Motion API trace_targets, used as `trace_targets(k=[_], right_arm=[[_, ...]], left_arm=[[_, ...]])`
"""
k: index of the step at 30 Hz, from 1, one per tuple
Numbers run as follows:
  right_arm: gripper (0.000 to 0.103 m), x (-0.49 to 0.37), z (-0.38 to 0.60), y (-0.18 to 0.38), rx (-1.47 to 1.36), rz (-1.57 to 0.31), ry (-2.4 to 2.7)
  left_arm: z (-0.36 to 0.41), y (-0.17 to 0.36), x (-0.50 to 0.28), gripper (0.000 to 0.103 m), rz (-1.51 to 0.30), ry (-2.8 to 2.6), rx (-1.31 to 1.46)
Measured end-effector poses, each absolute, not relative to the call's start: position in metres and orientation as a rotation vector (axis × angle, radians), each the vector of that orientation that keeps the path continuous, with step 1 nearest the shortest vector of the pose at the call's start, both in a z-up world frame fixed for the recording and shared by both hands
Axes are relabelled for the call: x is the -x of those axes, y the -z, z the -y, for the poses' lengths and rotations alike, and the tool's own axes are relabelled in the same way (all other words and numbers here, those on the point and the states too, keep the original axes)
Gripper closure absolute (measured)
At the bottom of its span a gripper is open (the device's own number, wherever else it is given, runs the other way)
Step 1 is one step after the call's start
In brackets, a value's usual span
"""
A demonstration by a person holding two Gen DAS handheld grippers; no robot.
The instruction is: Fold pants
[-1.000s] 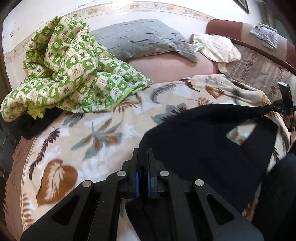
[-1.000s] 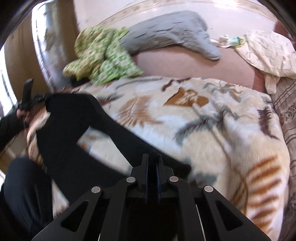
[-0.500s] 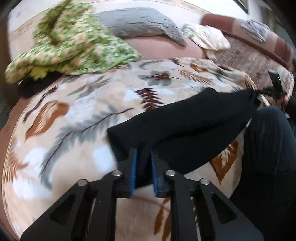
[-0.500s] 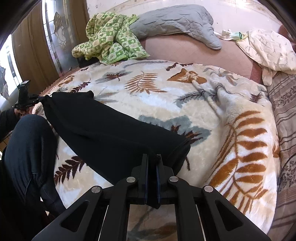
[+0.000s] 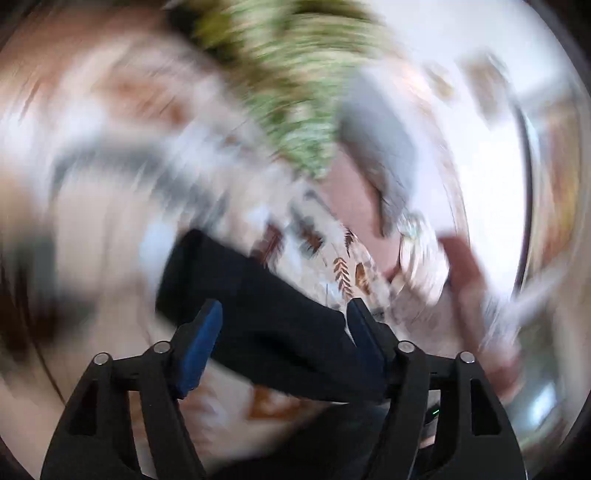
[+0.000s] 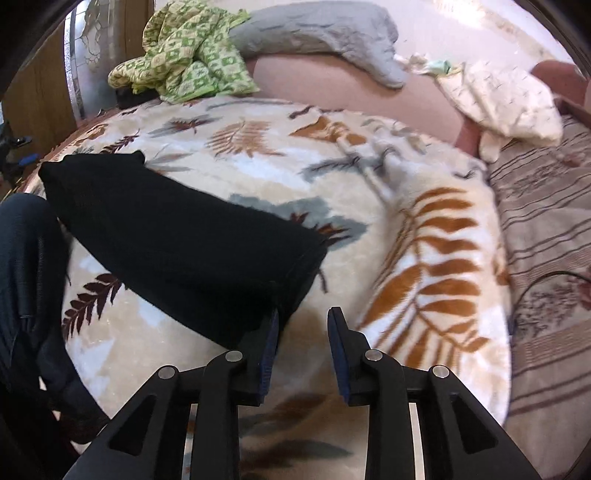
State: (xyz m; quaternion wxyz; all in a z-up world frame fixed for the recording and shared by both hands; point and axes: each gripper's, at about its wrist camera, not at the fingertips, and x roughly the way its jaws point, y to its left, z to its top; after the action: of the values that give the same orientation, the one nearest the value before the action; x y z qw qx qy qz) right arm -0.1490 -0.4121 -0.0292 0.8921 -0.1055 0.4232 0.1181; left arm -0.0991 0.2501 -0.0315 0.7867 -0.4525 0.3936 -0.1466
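Note:
The black pants lie folded lengthwise in a long band on the leaf-patterned blanket. My right gripper is open and empty, with its left finger just beside the near end of the pants. In the heavily blurred left wrist view, my left gripper is wide open above the other end of the pants, holding nothing.
A green checked cloth and a grey pillow lie at the far side of the bed. A cream pillow lies at the right. A striped sheet covers the right side. The person's dark-clad leg is at the left.
Both grippers have opened and let go of the pants, which now lie flat on the blanket. The left gripper is swinging fast, blurring its view.

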Motion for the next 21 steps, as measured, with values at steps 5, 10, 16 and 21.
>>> trace_targets(k=[5,10,16,21], right_arm=[[0.075,0.148,0.419,0.019,0.225,-0.817,-0.163],[0.075,0.142,0.412,0.012,0.239,-0.782,-0.156],[0.075,0.142,0.407,0.012,0.267,-0.773,-0.141],[0.072,0.142,0.42,0.004,0.238,-0.731,-0.065]], left_arm=[[-0.251,0.082,0.119,0.028,-0.959,0.223,1.36],[-0.248,0.076,0.096,0.028,-0.906,0.208,1.371],[-0.245,0.097,0.074,0.033,-0.988,0.154,1.45],[-0.241,0.08,0.073,0.094,-1.002,0.141,1.252]])
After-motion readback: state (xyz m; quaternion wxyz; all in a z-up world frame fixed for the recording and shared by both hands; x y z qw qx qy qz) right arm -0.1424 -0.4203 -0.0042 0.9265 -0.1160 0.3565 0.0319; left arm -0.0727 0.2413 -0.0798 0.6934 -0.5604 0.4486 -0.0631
